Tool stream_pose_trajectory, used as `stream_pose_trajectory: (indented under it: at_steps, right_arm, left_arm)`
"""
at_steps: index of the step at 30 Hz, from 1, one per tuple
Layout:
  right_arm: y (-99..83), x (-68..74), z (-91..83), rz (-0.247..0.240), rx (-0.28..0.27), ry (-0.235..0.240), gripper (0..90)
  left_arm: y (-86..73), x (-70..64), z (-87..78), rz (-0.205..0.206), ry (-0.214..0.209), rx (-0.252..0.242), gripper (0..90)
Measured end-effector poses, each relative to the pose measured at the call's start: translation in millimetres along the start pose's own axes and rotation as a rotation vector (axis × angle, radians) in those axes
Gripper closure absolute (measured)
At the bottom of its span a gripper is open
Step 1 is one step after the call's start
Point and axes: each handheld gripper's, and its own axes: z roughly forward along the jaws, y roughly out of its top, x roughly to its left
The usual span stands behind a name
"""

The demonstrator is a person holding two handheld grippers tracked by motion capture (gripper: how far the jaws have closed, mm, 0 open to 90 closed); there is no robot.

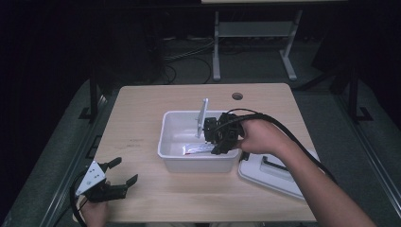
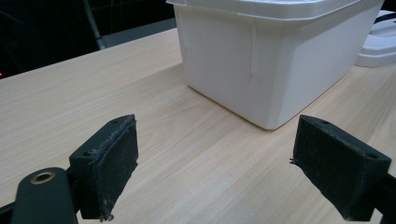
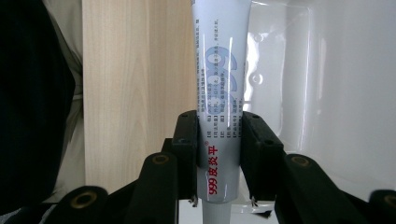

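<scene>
Here, right tool [image 3: 218, 154] clamping tube [image 3: 219, 70], over tub [image 1: 172, 161]

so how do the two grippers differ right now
The right gripper is shut on a white tube, while the left gripper is open and holds nothing. The right gripper is over the white bin; the left gripper sits near the table's near left corner, away from the bin. Both have black jaws and are held by hand.
</scene>
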Motion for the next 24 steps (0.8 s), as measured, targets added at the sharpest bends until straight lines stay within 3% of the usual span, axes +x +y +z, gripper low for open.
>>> stream_pose_trajectory:
  at_steps: [24]
  right_arm:
    - [-2.7,-17.6,18.2,0.03,0.03,0.018,68.5]
  left_arm:
    - [-0.2,0.2,0.2,-0.001,-0.001,-0.005,13.5]
